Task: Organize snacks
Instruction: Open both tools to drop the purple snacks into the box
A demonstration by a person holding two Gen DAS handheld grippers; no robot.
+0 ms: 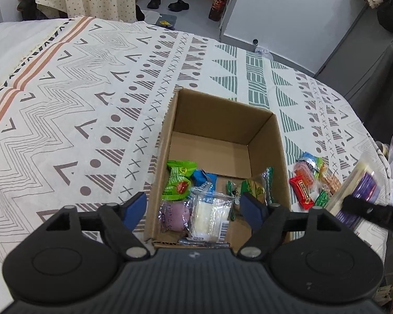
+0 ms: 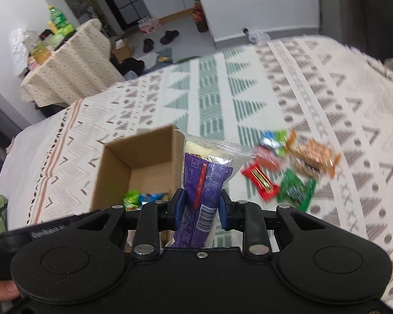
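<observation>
Clamped in the right gripper (image 2: 201,207), a long purple-and-clear plastic snack packet (image 2: 204,180) is hanging just right of the open brown cardboard box (image 2: 133,162). Carrying it left over the rim and lowering it before letting go looks wise, since the left gripper (image 1: 195,205) is hovering wide and empty above the box's near end.

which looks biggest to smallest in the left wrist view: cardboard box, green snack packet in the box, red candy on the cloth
1. cardboard box
2. green snack packet
3. red candy, though it looks only somewhat smaller than the green packet.

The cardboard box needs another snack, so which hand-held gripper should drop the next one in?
Probably the right hand-held gripper: it is shut on a purple-wrapped snack beside the cardboard box. The left hand-held gripper hangs open and empty over the box.
</observation>
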